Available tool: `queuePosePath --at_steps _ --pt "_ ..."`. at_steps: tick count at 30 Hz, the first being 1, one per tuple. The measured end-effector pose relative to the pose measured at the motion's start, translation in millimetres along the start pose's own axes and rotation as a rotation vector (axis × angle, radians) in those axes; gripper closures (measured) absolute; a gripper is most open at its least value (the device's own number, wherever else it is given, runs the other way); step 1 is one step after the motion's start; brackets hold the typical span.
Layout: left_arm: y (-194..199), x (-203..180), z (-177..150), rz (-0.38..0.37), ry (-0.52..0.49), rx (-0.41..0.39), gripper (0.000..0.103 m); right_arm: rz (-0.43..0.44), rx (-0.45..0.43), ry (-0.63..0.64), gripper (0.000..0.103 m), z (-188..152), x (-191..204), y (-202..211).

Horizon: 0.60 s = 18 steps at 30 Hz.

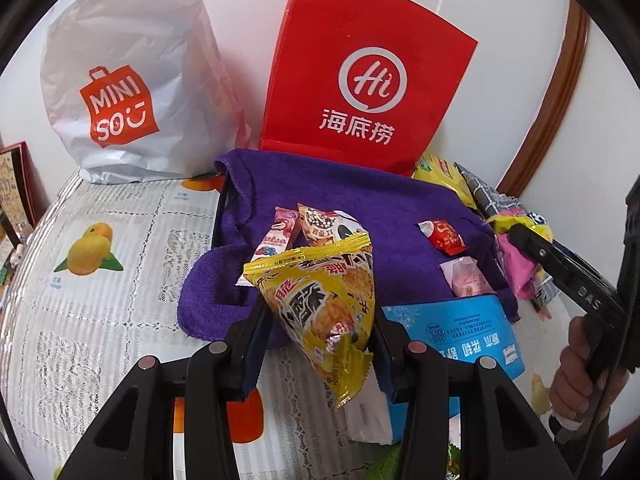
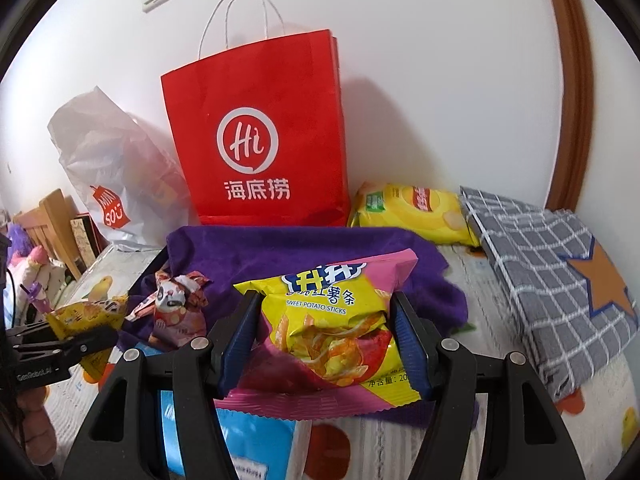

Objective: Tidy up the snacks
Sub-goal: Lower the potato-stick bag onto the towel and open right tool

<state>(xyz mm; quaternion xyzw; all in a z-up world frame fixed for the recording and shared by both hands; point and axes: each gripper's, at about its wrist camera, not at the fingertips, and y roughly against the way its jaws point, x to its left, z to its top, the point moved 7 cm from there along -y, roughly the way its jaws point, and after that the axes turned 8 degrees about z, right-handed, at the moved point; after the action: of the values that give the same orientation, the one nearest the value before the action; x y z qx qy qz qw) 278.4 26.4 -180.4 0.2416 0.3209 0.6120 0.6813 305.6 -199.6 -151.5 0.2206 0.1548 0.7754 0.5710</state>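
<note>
1. Since both grippers are loaded, each is partly closed on a snack: the left gripper [image 1: 320, 332] pinches a yellow triangular snack pack [image 1: 320, 300] between its pads, jaws narrow, pack tip pointing down toward the camera.
2. The right gripper [image 2: 324, 332] is set wider, pads clamped on the flanks of a pink-and-yellow sweet potato sticks bag [image 2: 324, 320]; the wider gap suits the fatter bag, and the side grip likely avoids crushing the contents.
3. Landmark: the purple towel [image 1: 360, 208] draped over a dark tray. Both held packs hang over the towel's near edge, clear of its surface.
4. On the towel: small wrapped snacks [image 1: 316, 224] in a cluster at its left-middle, a red sachet [image 1: 442, 236] and a pink sachet [image 1: 466, 280] toward its right. It looks like the sorting zone; the soft cloth probably stops packs sliding.
5. Under the towel's near edge, a blue carton [image 1: 460, 332] lies flat.
6. Behind the towel, a red paper bag [image 2: 256, 132] stands upright against the wall, mouth up, a likely drop target. Left of it, a white plastic bag [image 1: 120, 92], slumped.
7. Behind the towel's right corner: a yellow chip bag [image 2: 412, 212]; beside that, a grey checked fabric box [image 2: 552, 280] lying flat, not yet in use.
8. Judgement: mid-sort; destination for the two held packs is not evident.
</note>
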Motion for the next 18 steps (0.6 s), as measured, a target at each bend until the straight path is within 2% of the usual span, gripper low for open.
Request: queuePosePath --at_steps 5,9,18 --pt "0.8 8.2 2.6 0.005 0.029 0.005 0.059 -0.012 0.015 0.001 0.039 13.0 2.5 -16.0" --pt "-2.6 10.9 2.6 -0.007 0.052 0.023 0.059 0.005 0.045 -0.017 0.039 10.9 3.1 -32.2" --pt "-12.6 13.1 1.1 -0.027 0.079 0.076 0.059 0.057 0.181 -0.038 0.039 -7.4 4.1 -75.1"
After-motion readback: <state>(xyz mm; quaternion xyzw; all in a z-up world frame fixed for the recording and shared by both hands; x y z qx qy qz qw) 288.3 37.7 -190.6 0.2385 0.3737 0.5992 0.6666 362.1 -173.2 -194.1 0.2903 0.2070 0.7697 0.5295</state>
